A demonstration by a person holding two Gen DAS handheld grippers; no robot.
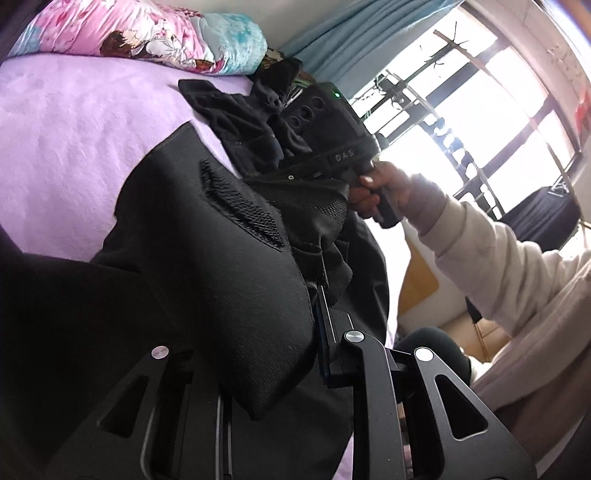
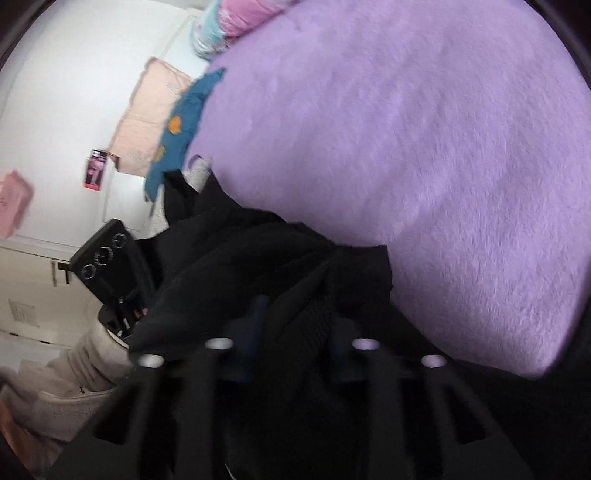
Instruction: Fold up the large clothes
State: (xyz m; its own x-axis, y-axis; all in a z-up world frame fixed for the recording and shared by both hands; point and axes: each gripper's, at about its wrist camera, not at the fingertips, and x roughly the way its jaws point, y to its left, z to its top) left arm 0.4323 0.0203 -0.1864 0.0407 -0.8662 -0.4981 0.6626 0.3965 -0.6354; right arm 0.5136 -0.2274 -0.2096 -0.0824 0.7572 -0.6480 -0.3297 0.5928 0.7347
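Note:
A large black garment (image 1: 207,266) with a mesh patch hangs over the purple bed cover (image 1: 74,140). My left gripper (image 1: 295,332) is shut on a thick fold of it; the cloth hides the left finger. In the left wrist view the right gripper's body (image 1: 332,140) is held in a hand at the garment's far end. In the right wrist view my right gripper (image 2: 295,317) is shut on bunched black cloth (image 2: 258,258), fingers mostly buried. The left gripper's body (image 2: 107,266) shows at the left.
A pink and blue quilt (image 1: 147,33) lies at the bed's head. A barred window (image 1: 480,110) and blue curtain are at the right. A teal cloth (image 2: 184,122) and peach pillow (image 2: 147,114) lie by the white wall. The person's cream sleeve (image 1: 498,258) reaches in.

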